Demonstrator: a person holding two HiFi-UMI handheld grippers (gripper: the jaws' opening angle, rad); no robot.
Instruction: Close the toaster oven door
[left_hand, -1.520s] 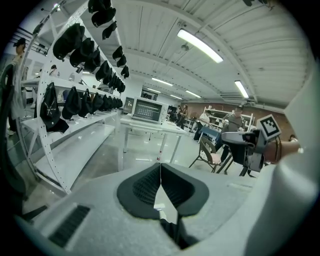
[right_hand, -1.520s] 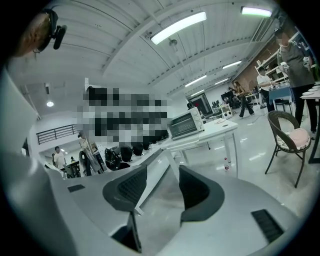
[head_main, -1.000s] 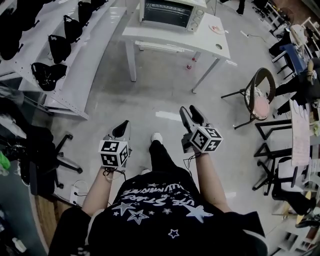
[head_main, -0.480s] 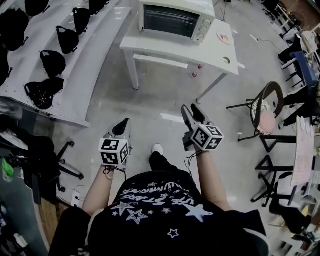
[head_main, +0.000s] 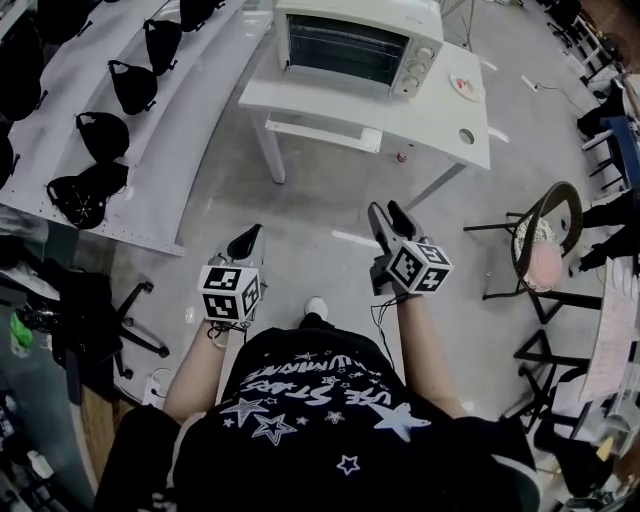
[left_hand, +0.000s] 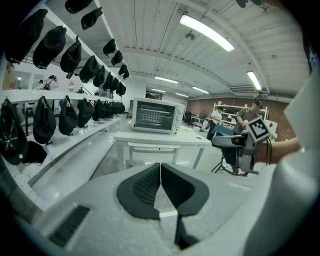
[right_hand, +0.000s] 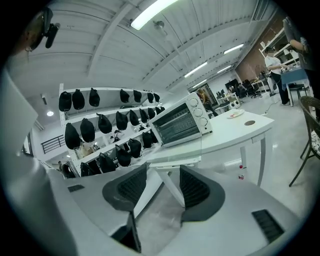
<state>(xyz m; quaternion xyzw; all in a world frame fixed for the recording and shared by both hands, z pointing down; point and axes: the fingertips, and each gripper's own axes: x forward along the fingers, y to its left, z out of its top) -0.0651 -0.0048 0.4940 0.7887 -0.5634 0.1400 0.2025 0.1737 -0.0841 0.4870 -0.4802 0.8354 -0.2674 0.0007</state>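
Toaster oven (head_main: 360, 42) sits at the back of a white table (head_main: 440, 115), straight ahead and well apart from both grippers. Its glass door (right_hand: 185, 147) looks dropped flat in front of the box, toward the table's near edge.

Left gripper (head_main: 248, 236) is held low over the floor on the person's left. Its jaws are pressed together, pads meeting in one line with nothing between them. Right gripper (head_main: 388, 212) is just across from it and a bit further forward. Its jaws are parted a fair way and also empty, and through the gap you see a table leg and the floor. Both point roughly at the oven.

Shelves of black caps (head_main: 120, 85) run along the left, and a chair (head_main: 535, 225) stands off to the right.
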